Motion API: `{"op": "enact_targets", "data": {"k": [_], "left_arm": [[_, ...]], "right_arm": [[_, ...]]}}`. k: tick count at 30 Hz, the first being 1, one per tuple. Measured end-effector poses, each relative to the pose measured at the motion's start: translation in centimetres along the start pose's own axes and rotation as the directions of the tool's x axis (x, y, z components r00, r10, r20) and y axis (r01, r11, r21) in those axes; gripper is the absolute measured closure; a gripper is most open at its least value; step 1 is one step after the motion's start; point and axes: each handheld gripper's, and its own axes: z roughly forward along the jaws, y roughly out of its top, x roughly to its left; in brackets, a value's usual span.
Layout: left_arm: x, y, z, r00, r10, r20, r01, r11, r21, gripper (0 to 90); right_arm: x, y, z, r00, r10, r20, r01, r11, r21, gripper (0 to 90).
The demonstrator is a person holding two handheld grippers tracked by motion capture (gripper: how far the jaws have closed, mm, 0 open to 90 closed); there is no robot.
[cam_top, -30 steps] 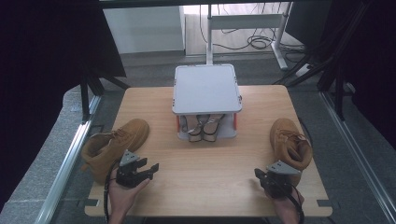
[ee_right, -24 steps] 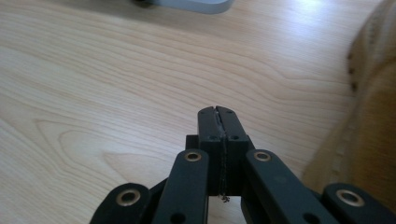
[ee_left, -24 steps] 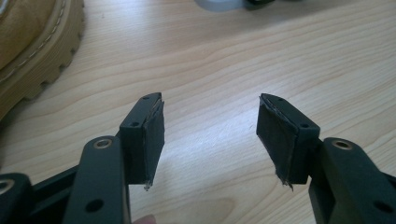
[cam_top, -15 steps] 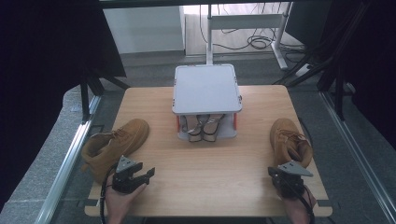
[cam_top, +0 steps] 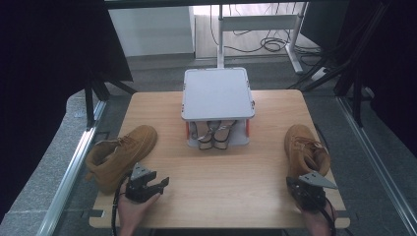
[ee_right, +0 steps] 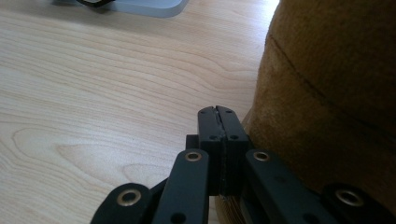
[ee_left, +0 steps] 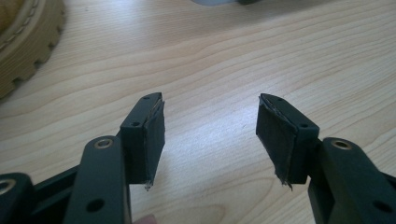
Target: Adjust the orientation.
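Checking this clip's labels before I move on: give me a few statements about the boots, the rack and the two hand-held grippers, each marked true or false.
1. The left hand-held gripper has its jaws apart with nothing between them. True.
2. The right hand-held gripper is clamped on the right boot. False: its jaws are shut on nothing, close beside the boot.
3. A tan boot sits on each side of the table. True: the left boot lies on its side and the right one stands upright.
4. The grey rack in the middle has an empty lower shelf. False: a pair of shoes sits under its top.
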Motion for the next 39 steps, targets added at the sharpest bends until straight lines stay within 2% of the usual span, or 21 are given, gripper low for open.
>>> {"op": "enact_targets", "data": {"k": [4, 14, 17, 26, 30, 35, 38, 39], "left_arm": [[0.0, 0.2, 0.4, 0.9999, 0.011, 0.010, -0.011, 0.9999, 0.007, 42.4], [0.2, 0.4, 0.6, 0.9998, 0.000, 0.022, 0.000, 1.0000, 0.008, 42.3], [0.1, 0.4, 0.5, 0.9996, -0.006, 0.027, 0.006, 1.0000, 0.005, 42.3], [0.3, 0.5, 0.0, 0.9996, -0.008, 0.025, 0.008, 0.9999, -0.008, 42.3], [0.5, 0.5, -0.1, 0.9997, -0.013, 0.022, 0.013, 0.9999, -0.007, 42.2], [0.6, 0.5, -0.1, 0.9997, -0.019, 0.019, 0.019, 0.9998, -0.010, 41.8], [0.6, 0.5, -0.1, 0.9997, -0.018, 0.017, 0.018, 0.9998, -0.008, 41.8], [0.5, 0.5, -0.1, 0.9997, -0.018, 0.018, 0.018, 0.9998, -0.008, 41.7]], "right_arm": [[-0.2, -0.2, -0.4, 0.9999, 0.012, -0.001, -0.012, 1.000, -0.002, 90.0], [-0.9, -0.8, -1.4, 0.9993, 0.030, 0.020, -0.030, 1.000, 0.000, 90.0], [-1.5, -1.1, -1.8, 0.9990, 0.039, 0.021, -0.039, 0.999, 0.001, 90.0], [-3.5, -2.1, -3.4, 0.9932, 0.081, 0.084, -0.080, 0.997, -0.013, 90.0], [-4.4, -2.3, -3.7, 0.9913, 0.109, 0.074, -0.107, 0.994, -0.025, 90.0], [-5.1, -2.5, -4.1, 0.9872, 0.123, 0.101, -0.121, 0.992, -0.029, 90.0], [-5.2, -2.6, -4.1, 0.9847, 0.157, 0.076, -0.154, 0.987, -0.040, 90.0], [-4.9, -2.5, -4.0, 0.9856, 0.151, 0.076, -0.148, 0.988, -0.041, 90.0]]}}
